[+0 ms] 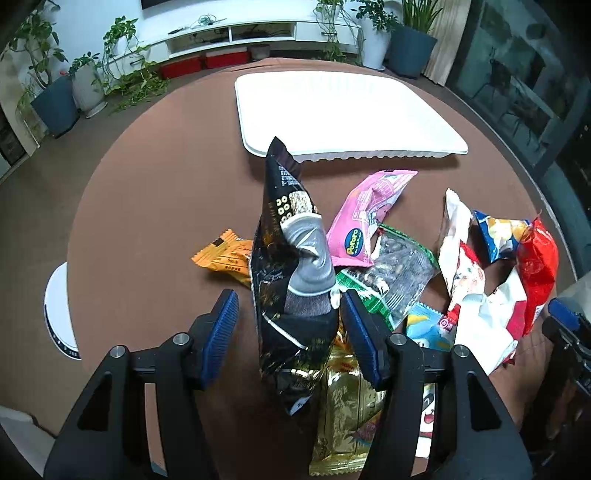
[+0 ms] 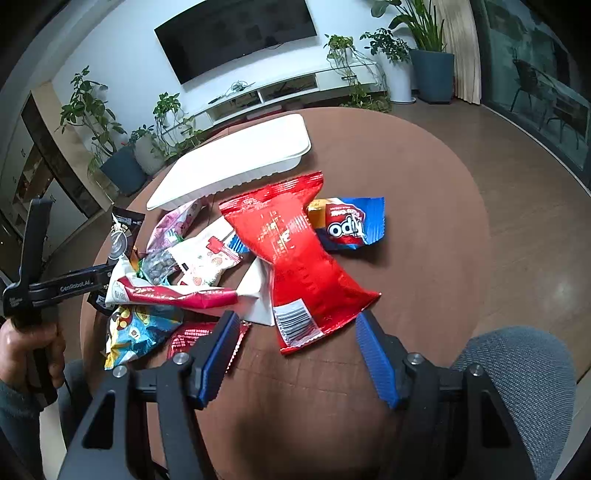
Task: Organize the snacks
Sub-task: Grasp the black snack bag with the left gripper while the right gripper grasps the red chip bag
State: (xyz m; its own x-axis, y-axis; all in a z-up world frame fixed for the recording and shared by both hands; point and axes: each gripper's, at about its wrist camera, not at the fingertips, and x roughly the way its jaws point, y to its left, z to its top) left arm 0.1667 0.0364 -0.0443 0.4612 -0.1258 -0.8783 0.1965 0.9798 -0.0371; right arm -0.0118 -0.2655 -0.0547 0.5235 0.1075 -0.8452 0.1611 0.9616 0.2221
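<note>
A dark TV hangs on a white wall above a low white console. Potted plants flank it. At right, what looks like glass doors.

One white tray, one round brown table and roughly ten snack packets (some overlap).

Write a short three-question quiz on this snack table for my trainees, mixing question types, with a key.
1. True or false: the white tray already holds snacks.
2. Which packet lies between the right tongs? A) red B) pink C) orange
3. What colour is the bag between the left tongs?

Key:
1. False, the tray is empty.
2. A, the red packet.
3. Black: the black bag points toward the tray.
</note>
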